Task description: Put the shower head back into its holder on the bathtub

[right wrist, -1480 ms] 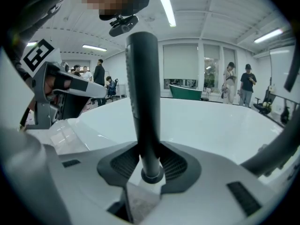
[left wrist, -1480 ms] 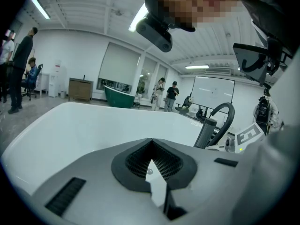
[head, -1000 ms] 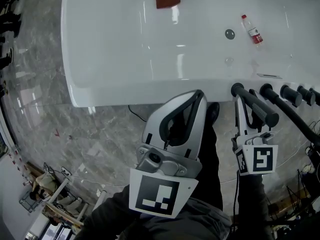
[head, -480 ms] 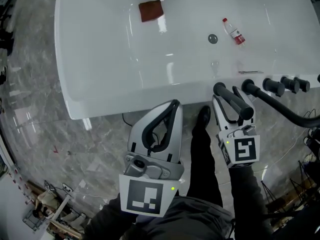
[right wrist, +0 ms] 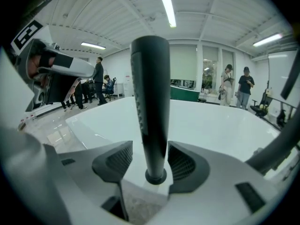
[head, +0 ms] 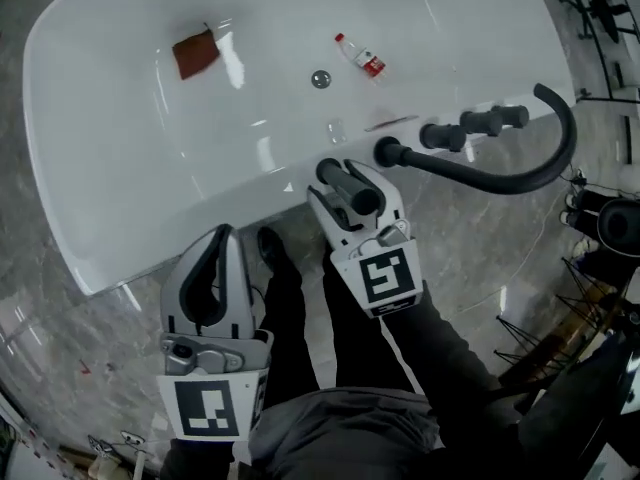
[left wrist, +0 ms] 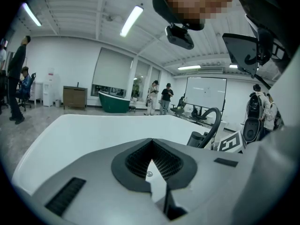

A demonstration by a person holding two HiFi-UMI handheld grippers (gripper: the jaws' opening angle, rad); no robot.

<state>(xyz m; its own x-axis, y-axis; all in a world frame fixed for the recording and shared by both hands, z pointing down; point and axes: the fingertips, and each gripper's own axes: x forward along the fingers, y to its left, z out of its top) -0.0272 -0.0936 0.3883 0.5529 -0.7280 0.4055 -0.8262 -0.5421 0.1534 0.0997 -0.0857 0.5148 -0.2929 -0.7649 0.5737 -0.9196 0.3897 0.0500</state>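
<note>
The black shower head handle (head: 352, 190) stands upright in its holder on the near rim of the white bathtub (head: 110, 238). My right gripper (head: 350, 182) straddles the shower head handle (right wrist: 150, 107); its jaws have just been opening and now stand apart from it, a gap showing beside the left pad (right wrist: 115, 159). My left gripper (head: 221, 236) hangs over the floor left of the tub's near edge, shut with nothing in it. In the left gripper view the left gripper (left wrist: 152, 154) has its pads meeting at the tip.
A curved black spout (head: 520, 173) and black knobs (head: 480, 123) sit on the rim right of the holder. Inside the tub lie a brown cloth (head: 195, 54), a small bottle (head: 360, 56) and the drain (head: 320, 79). The person's legs and shoe (head: 268, 244) stand between the grippers.
The right gripper's jaws have spread apart around the shower head handle. The head view has swung, so the tub sits turned in the picture. The left gripper has drawn back from the tub.
</note>
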